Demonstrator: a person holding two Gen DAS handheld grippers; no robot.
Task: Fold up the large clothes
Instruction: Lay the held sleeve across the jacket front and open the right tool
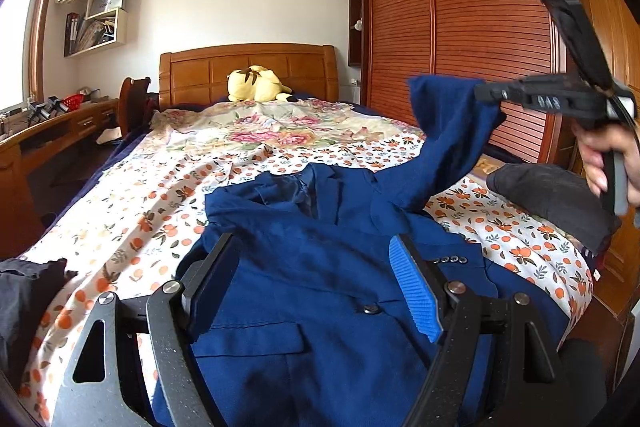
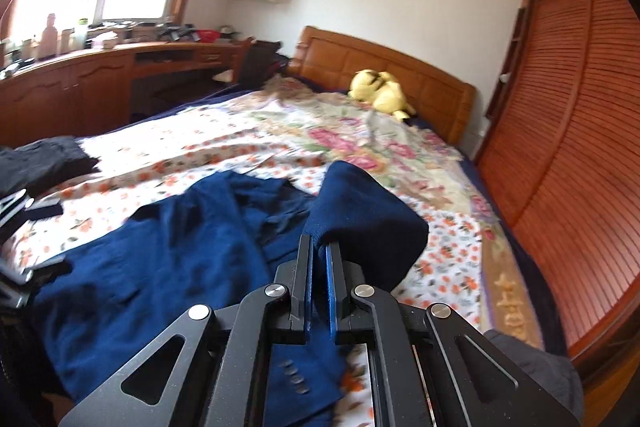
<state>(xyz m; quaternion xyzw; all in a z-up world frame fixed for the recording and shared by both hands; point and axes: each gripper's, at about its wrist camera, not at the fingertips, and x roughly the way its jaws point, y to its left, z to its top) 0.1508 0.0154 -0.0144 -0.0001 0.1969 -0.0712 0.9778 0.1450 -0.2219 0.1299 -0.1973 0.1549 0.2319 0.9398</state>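
Blue jacket (image 1: 304, 267) spread front-up on the floral bedsheet (image 1: 132, 211), near the foot of the bed. Left gripper (image 1: 316, 279) spread wide over the jacket's chest, holding nothing. Right gripper (image 2: 319, 267) pinched tight on one sleeve (image 2: 368, 215), lifted clear of the sheet. Dark garment (image 1: 560, 199) at the right bed edge, another black one (image 2: 44, 163) at the left. Yellow plush (image 1: 258, 85) by the headboard (image 1: 248, 67). Jacket hem cut off behind the grippers; right wrist view blurred.

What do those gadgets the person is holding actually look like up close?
Both are black, speckled metal frames with triangular cut-outs and silver round pivots. The left gripper has fingers lined with ribbed blue pads. The right gripper has a black cable at its handle, gripped by a bare hand.
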